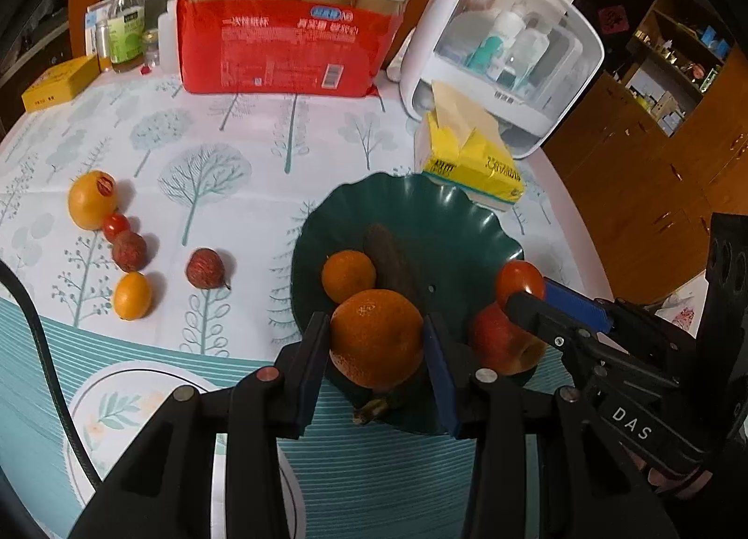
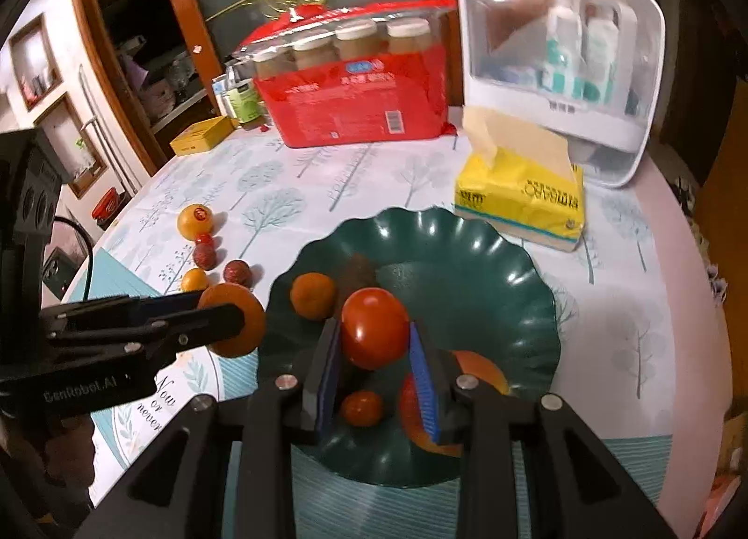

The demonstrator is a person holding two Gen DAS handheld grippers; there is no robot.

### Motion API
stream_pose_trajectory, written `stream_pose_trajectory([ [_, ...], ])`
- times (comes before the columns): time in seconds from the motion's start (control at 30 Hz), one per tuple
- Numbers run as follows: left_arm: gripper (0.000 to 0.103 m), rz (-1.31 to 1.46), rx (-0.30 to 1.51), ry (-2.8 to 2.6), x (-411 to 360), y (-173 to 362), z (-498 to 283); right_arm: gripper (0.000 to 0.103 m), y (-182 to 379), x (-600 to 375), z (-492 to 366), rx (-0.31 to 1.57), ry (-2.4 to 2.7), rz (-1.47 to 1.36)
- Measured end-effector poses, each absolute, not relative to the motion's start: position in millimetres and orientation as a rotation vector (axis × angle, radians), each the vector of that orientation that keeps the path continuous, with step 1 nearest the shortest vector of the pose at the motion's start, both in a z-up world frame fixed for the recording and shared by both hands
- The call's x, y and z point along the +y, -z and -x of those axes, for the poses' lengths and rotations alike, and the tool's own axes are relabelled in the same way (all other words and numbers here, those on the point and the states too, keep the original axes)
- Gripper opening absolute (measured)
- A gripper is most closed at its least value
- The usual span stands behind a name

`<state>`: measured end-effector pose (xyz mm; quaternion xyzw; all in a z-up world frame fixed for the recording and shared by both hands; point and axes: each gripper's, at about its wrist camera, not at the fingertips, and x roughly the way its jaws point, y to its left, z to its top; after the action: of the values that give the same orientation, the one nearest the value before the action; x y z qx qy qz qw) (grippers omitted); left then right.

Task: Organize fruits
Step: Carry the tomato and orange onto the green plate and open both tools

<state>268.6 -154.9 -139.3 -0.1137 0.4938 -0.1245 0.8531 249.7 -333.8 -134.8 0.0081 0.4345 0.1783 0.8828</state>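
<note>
A dark green scalloped plate [image 1: 458,230] [image 2: 491,268] lies on the tablecloth. My left gripper [image 1: 377,342] is shut on a large orange [image 1: 376,338] at the plate's near-left edge; it also shows in the right wrist view [image 2: 238,328]. My right gripper [image 2: 374,342] is shut on a red tomato [image 2: 374,326] [image 1: 519,279] above the plate. On the plate lie a small orange [image 1: 348,275] [image 2: 313,296], a dark brown fruit [image 1: 392,263], a red apple [image 1: 502,345] [image 2: 467,403] and a small tomato [image 2: 361,408].
Left of the plate lie a yellow-orange fruit with a sticker [image 1: 91,198], a cherry tomato [image 1: 116,226], two dark red fruits [image 1: 128,251] [image 1: 205,269] and a kumquat [image 1: 133,296]. A yellow tissue pack [image 1: 472,165], a red cup package [image 1: 290,39] and a white storage box [image 1: 505,53] stand behind.
</note>
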Motion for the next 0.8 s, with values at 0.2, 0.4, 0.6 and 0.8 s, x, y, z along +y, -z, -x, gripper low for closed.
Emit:
stream_pose_trajectory([
  [0.2,0.040,0.233,1.091,0.275,-166,156,-278,0.030,151,-336,-260,0.933,-0.375,-0.019],
  [0.4,0.041,0.215,1.105,0.286,-172,164,-285,0.030,158,-337,-264,0.934,-0.363,-0.030],
  [0.6,0.056,0.229,1.089,0.249,-164,160,-286,0.038,164,-339,-269,0.955,-0.344,-0.048],
  [0.8,0.062,0.257,1.090,0.200,-153,156,-278,0.047,161,-335,-264,0.957,-0.363,-0.053],
])
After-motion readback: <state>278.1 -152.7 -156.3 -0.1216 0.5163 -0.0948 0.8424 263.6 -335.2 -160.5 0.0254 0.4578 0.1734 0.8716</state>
